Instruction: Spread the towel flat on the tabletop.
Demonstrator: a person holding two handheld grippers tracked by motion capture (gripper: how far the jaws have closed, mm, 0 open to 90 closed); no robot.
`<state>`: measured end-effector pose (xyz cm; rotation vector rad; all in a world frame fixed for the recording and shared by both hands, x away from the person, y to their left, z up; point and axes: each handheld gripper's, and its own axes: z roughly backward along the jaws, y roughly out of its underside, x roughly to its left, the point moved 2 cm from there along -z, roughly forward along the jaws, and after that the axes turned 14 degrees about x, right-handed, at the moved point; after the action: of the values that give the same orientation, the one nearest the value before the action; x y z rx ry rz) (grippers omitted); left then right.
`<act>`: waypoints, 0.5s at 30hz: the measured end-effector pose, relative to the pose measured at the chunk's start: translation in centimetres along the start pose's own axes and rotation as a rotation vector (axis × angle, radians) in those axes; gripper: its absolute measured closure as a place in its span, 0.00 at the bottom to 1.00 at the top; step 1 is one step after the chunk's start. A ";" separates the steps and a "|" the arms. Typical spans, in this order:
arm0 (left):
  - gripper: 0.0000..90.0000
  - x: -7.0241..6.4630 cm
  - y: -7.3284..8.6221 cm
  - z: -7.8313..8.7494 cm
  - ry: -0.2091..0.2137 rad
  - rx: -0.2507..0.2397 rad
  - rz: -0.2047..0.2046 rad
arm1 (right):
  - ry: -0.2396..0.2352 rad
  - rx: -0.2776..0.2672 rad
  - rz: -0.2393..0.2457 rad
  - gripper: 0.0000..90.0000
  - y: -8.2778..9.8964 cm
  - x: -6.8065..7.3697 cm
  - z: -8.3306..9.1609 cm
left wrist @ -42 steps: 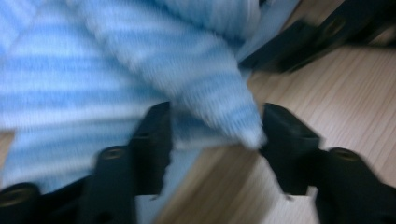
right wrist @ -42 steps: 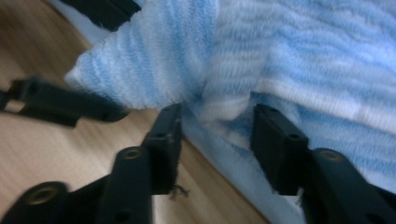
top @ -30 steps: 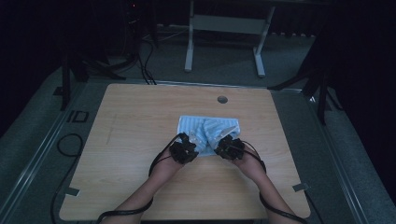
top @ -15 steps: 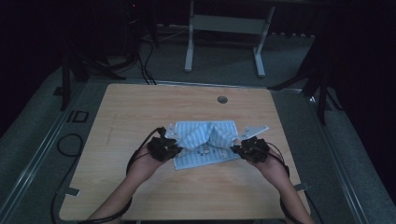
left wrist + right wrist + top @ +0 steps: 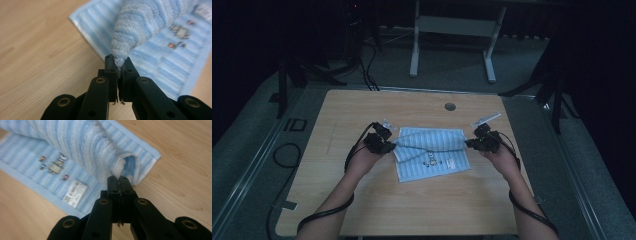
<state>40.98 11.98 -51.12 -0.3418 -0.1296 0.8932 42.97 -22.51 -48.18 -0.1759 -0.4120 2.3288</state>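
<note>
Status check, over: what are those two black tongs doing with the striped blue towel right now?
Left tongs shut on towel corner; right tongs shut on opposite corner. Top layer lifted between them, bottom flat on table. Nothing in the way.

The bench (image 5: 362, 200) lies bare across its whole near half, between the two forearms and out to both side edges, so a hand could pass there freely. The far strip is open too, apart from a small round grommet (image 5: 450, 106) near the back edge. In the middle, the striped towel (image 5: 432, 160) covers the wood; its upper fold is lifted off the lower layer and stretched taut between the left gripper (image 5: 388, 145) and the right gripper (image 5: 469, 143), forming a raised bar across the centre. Each gripper's fingers are closed on a towel corner. Cables trail behind both hands along the forearms.
</note>
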 end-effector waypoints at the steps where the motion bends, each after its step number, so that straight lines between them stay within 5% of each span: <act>1: 0.78 0.3 0.0 -0.5 -0.002 0.017 0.032 | 0.001 0.030 -0.018 0.91 -0.4 -0.3 -0.9; 2: 0.67 0.3 0.0 -0.5 -0.002 0.017 0.032 | 0.001 0.030 -0.018 0.91 -0.4 -0.3 -0.9; 4: 0.66 0.4 0.1 -0.4 -0.009 0.007 0.048 | 0.002 0.037 -0.022 0.87 -0.4 -0.3 -1.1; 5: 0.55 -0.3 0.8 0.3 -0.007 -0.014 0.037 | 0.005 0.044 -0.014 0.78 0.0 0.0 -1.6; 10: 0.53 -2.4 1.9 2.1 -0.020 -0.046 -0.028 | 0.043 0.039 0.004 0.70 1.0 0.6 -1.3; 15: 0.54 -5.5 3.0 3.0 0.040 -0.077 -0.111 | 0.008 0.043 0.007 0.68 2.8 1.9 -1.5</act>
<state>34.61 10.16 -49.21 -0.4201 -0.1446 0.7723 40.12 -22.63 -50.56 -0.1657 -0.3575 2.3408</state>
